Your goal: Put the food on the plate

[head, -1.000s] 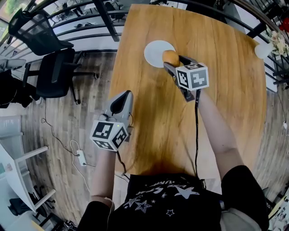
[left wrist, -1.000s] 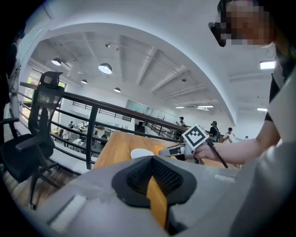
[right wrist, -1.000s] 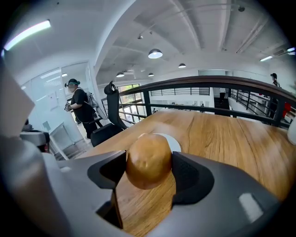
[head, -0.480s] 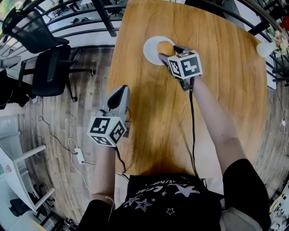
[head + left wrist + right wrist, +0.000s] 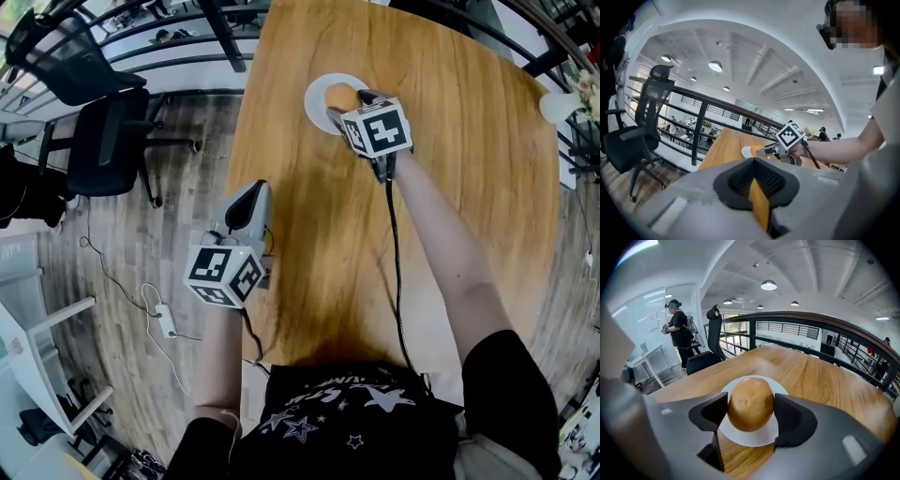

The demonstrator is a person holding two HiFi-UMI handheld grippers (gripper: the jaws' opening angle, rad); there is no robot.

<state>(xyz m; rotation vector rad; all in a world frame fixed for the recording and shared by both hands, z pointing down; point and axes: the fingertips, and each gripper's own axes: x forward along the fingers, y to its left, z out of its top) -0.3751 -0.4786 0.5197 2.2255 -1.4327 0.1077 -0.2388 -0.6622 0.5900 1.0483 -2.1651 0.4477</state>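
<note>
Grained wooden table (image 5: 450, 187): right gripper (image 5: 350, 105) clasped smooth, round brown food (image 5: 750, 404) over round white plate (image 5: 754, 439); left gripper (image 5: 753, 178) clenched, empty.

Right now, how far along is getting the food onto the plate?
Done: the round brown food is picked up and over the white plate. In hand: the right gripper has its jaws closed on it. Left: set it down and let go; it isn't released yet. The left gripper hangs aside, jaws together.
</note>
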